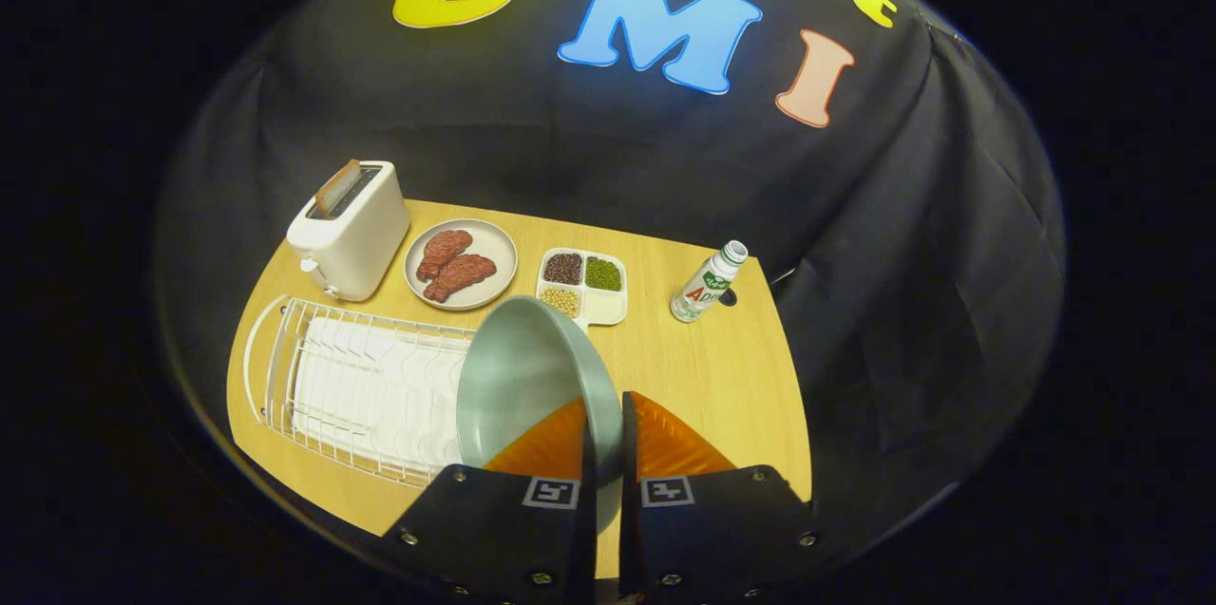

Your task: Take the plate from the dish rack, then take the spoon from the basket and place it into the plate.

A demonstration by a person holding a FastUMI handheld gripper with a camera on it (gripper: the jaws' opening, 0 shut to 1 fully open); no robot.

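A pale green plate (pixel 518 377) hangs tilted above the wooden table, its rim pinched between my two fingers. My gripper (pixel 606 429) is shut on that rim, one finger inside the plate's hollow and the other behind it. The plate sits over the right end of the white wire dish rack (pixel 351 387), which lies flat on the table to the left of my fingers and holds nothing else that I can see.
Beyond the rack stand a white toaster (pixel 350 230) with a slice in it, a plate of meat slices (pixel 461 265) and a divided tray of beans (pixel 581 285). A small bottle (pixel 708 282) stands at the table's far right. Bare table (pixel 703 368) lies right of my fingers.
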